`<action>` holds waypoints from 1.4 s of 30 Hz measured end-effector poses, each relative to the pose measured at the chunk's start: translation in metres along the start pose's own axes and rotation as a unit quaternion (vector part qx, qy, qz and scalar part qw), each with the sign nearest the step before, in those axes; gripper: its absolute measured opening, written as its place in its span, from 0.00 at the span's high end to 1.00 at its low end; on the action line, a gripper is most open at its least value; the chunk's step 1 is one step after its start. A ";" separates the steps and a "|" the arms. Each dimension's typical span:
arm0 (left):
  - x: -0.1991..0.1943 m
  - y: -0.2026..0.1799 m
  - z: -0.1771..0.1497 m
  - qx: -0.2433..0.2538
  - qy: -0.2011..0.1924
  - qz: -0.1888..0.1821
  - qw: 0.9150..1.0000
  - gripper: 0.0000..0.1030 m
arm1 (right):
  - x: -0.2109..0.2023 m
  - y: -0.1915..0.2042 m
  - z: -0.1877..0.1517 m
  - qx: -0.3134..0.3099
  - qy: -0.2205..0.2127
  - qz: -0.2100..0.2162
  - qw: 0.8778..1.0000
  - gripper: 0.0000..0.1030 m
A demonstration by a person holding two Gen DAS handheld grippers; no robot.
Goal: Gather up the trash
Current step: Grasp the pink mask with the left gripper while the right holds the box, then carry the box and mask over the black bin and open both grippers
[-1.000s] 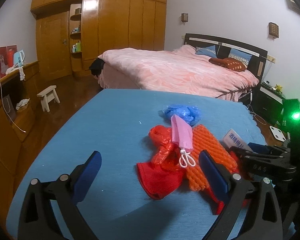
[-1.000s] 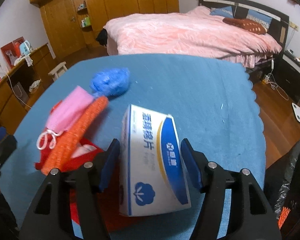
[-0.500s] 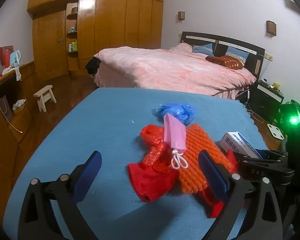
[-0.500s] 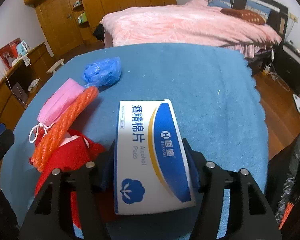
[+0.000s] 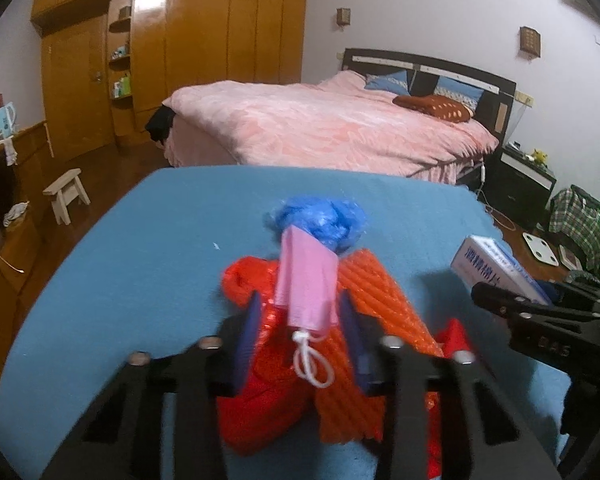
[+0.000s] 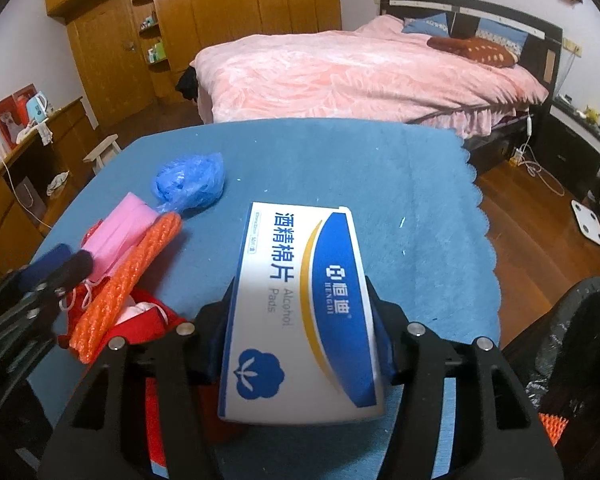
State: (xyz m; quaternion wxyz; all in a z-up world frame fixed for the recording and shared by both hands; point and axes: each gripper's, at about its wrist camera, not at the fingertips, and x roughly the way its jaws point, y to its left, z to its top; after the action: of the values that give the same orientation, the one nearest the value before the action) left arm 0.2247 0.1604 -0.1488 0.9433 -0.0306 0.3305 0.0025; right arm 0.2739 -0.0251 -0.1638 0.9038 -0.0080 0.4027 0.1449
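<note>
From the left wrist camera we look down our left gripper (image 5: 298, 320), its two blue-padded fingers drawn close on either side of a folded pink face mask (image 5: 306, 280); whether the pads actually press the mask we cannot tell. The mask's white ear loops (image 5: 312, 364) dangle below it. It lies on a heap of trash on the blue-covered counter (image 5: 140, 248): crumpled red plastic (image 5: 260, 396) underneath, an orange ribbed foam sleeve (image 5: 380, 312) just to the right, and a scrunched blue plastic bag (image 5: 320, 216) touching the far end of the mask. At the right edge our right gripper (image 5: 540, 304) appears from the side, carrying a white-and-blue box of alcohol pads (image 5: 496, 266) above the counter. Behind everything stands a bed (image 5: 332, 128) with a pink cover. From the right wrist camera we see the right gripper clamped on the box of alcohol pads — one finger against each long side — with the printed top face toward us and the box lifted off the blue cloth. To the left lies the same heap, with the left gripper's fingers at the pink mask. At the lower right is a dark bin lined with a black bag (image 6: 572, 344).
</note>
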 end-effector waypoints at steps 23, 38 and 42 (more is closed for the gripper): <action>-0.067 -0.037 0.007 0.028 -0.047 -0.030 0.998 0.92 | -0.076 -0.017 -0.001 0.007 -0.051 0.007 0.999 0.46; -0.101 -0.105 0.011 0.056 -0.056 -0.100 0.992 0.92 | -0.154 -0.073 -0.023 0.040 -0.077 -0.035 0.996 0.46; -0.107 -0.130 0.009 0.069 -0.054 -0.123 0.988 0.92 | -0.173 -0.093 -0.037 0.049 -0.079 -0.054 0.994 0.46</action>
State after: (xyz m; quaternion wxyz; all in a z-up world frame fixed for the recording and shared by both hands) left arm 0.1501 0.0326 -0.0676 0.9528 -0.0056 0.2718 -0.1350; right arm 0.1626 -0.1632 -0.0716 0.9385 0.0262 0.3360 0.0756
